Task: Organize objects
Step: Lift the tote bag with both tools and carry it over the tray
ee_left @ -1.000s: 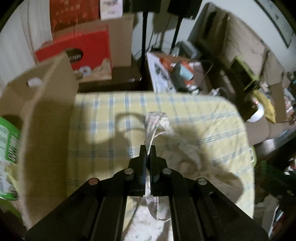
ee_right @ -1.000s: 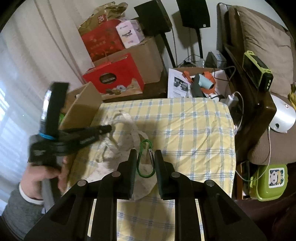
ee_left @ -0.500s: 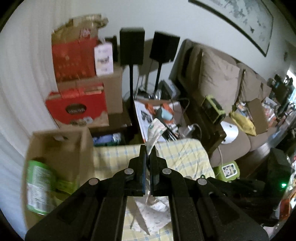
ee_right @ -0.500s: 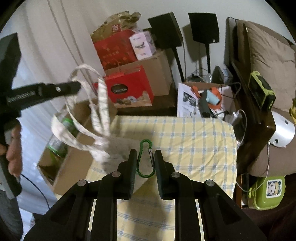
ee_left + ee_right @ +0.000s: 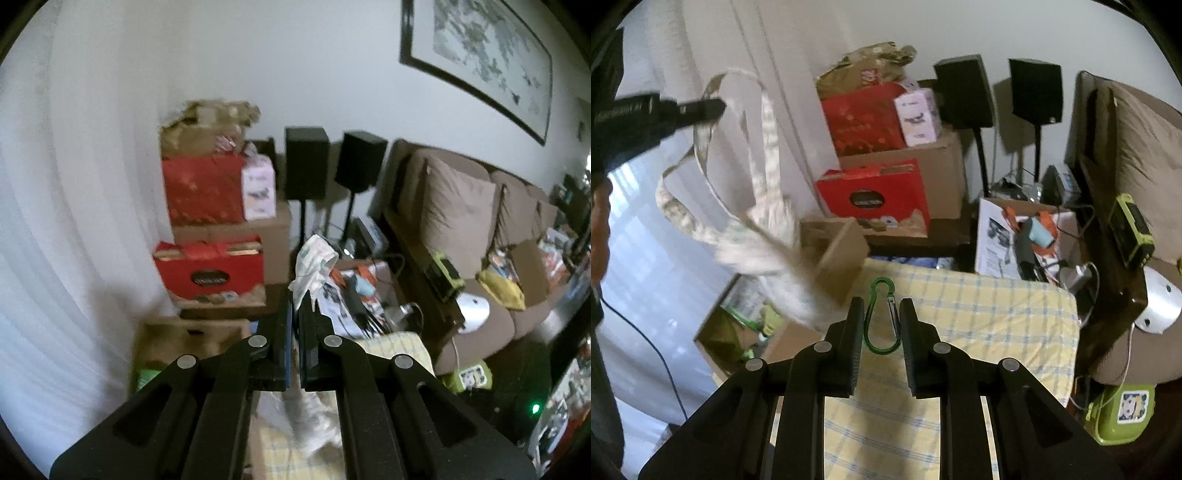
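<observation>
Above the desk, left side: the left tongs (image 5: 294, 306) are held high, pressed together on a strap of the cloth bag (image 5: 314, 264), which is pinched between the tips.
Cloth bag: in the right wrist view the cloth bag (image 5: 753, 206) is seen hanging in the air from the left tongs (image 5: 701, 108), its looped straps up and its pale printed body trailing down toward the near left corner of the desk; the image is blurred there.
Right tongs: the right tongs (image 5: 881, 314) are partly spread, and a green carabiner (image 5: 882, 314) is gripped between the two fingers, upright, with its gate toward the right finger.
Desk: a yellow checked cloth (image 5: 990, 314) is spread over the desk beneath the right tongs.
Cardboard box: an open cardboard box (image 5: 827, 254) is placed beside the left edge of the desk, with green packaging (image 5: 738, 317) seen inside it.
Background: red gift boxes (image 5: 875, 192) are stacked on brown cartons against the wall, beside two black speakers (image 5: 964, 92) on stands; a brown sofa (image 5: 461, 221) is seen at the right.
</observation>
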Demonstrator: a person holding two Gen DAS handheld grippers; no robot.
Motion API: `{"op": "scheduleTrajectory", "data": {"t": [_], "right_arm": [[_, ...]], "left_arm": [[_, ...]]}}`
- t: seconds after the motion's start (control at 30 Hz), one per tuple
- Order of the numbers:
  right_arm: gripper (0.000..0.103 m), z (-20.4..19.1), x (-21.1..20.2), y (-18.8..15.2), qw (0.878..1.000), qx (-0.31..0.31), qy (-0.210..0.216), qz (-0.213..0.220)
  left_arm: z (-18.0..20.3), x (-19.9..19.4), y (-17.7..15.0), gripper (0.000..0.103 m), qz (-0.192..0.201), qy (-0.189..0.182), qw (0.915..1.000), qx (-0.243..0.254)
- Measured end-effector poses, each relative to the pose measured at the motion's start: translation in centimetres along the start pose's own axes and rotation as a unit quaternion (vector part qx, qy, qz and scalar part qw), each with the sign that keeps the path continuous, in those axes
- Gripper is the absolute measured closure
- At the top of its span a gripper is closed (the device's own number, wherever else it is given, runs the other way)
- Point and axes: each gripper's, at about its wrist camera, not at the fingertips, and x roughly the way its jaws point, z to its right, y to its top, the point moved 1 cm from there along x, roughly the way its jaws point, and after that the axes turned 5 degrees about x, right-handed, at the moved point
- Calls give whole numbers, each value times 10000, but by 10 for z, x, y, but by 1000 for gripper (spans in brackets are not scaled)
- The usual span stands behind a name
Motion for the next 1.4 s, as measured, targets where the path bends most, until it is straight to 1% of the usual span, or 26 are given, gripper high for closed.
{"op": "scheduleTrajectory", "data": {"t": [0.23, 0.33, 0.47, 0.67, 0.9, 1.0, 1.17, 1.3, 1.4], "right_arm": [[85, -31, 6, 7, 9995, -209, 219, -60], [85, -46, 12, 8, 9989, -290, 355, -112], [85, -68, 23, 8, 9975, -443, 499, -210], [85, -93, 49, 5, 9952, -551, 691, -424], [85, -117, 81, -9, 9920, -643, 823, -708], [85, -120, 91, -12, 9912, -644, 851, -781], [85, -119, 103, -15, 9907, -592, 858, -873], [85, -118, 110, -17, 9903, -562, 867, -928], [85, -117, 114, -21, 9899, -542, 885, -962]], "left_arm": [[-39, -24, 32, 101, 210, 532, 9984, 4], [-52, -25, 38, 101, 200, 765, 9968, 81], [-68, -18, 34, 101, 95, 1040, 9944, 169], [-87, 7, 16, 101, -107, 1237, 9921, 191], [-112, 44, -4, 101, -382, 1258, 9913, -3], [-117, 59, -11, 101, -477, 1298, 9904, 1], [-124, 94, -39, 101, -834, 1151, 9898, -129], [-126, 120, -63, 101, -1134, 838, 9893, -385], [-123, 138, -75, 101, -1288, 743, 9880, -422]]}}
